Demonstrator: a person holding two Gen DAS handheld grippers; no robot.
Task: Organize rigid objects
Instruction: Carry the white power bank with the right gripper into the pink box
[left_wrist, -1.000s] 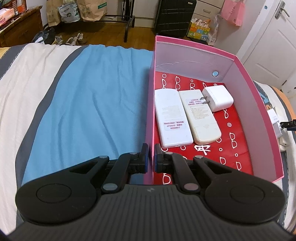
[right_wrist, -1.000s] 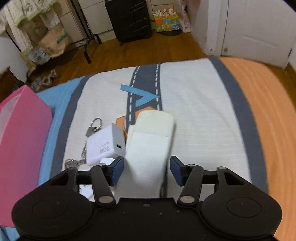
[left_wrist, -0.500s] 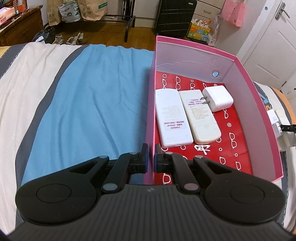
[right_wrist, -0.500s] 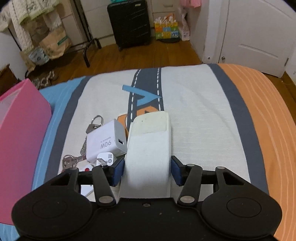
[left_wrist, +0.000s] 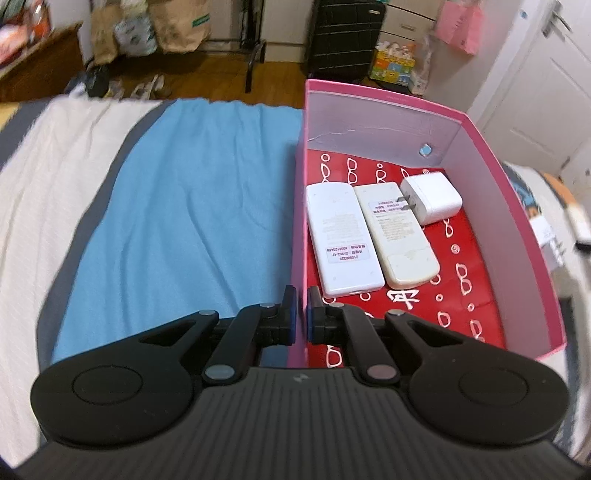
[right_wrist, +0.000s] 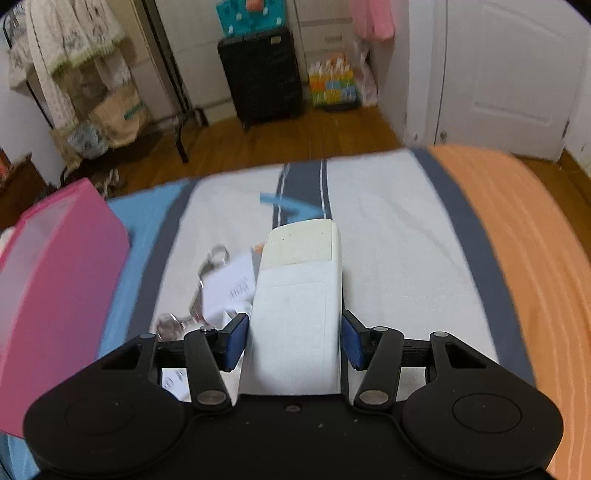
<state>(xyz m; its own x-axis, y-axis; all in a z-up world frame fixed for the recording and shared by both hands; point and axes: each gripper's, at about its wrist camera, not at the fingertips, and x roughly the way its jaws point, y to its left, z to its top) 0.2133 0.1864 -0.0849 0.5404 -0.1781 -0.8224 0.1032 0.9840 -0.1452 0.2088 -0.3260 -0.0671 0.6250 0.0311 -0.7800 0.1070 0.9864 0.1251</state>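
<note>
A home bedroom: striped bedspread (right_wrist: 406, 236), wooden floor (right_wrist: 295, 136), black suitcase (right_wrist: 264, 74), clothes rack (right_wrist: 66, 48).

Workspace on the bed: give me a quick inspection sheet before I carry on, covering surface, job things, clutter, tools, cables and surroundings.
Surface: bed with a blue, white, grey and orange striped cover.
Job's things: open pink cardboard box holds two white remote controls side by side and a white plug-in charger; another white remote control sits in the right tool.
Clutter: white charger block and metal keys on the cover, blurred.
Tools: left tool shut on the box's near wall; right tool shut on the remote.
Cables: nothing seen.
Surroundings: wooden floor, black suitcase, white door, paper bags.
</note>
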